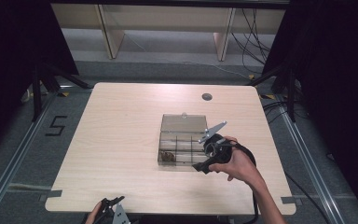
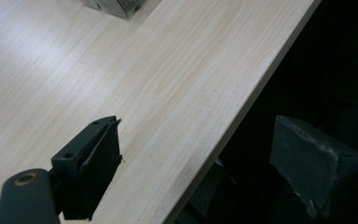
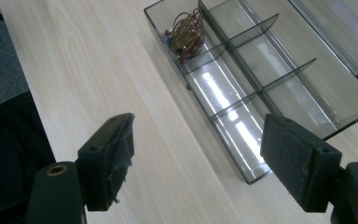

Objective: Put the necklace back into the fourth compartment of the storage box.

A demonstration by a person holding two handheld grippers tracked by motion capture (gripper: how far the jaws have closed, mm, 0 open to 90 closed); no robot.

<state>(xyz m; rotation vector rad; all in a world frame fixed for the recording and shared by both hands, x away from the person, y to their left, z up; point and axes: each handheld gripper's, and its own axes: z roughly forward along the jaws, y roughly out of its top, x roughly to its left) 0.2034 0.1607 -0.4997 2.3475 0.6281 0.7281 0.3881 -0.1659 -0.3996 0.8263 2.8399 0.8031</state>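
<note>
A clear plastic compartment box (image 1: 182,142) lies open in the middle of the wooden table (image 1: 121,140), its lid folded back. One corner compartment holds a tangle of brownish wire (image 3: 185,33), also seen in the high view as the wire tangle (image 1: 167,156). My right gripper (image 1: 200,167) hovers at the box's near right corner, jaws wide apart with nothing between them; its own view, the right gripper (image 3: 200,158), looks over the box wall (image 3: 242,172). My left gripper (image 1: 112,205) rests at the table's near edge, and the left gripper (image 2: 200,154) stands open and empty.
The table's front edge (image 2: 242,116) runs between the left jaws, with dark space beyond it. A round cable hole (image 1: 207,96) sits near the far side. Black tripod legs and cables stand on the floor around the table.
</note>
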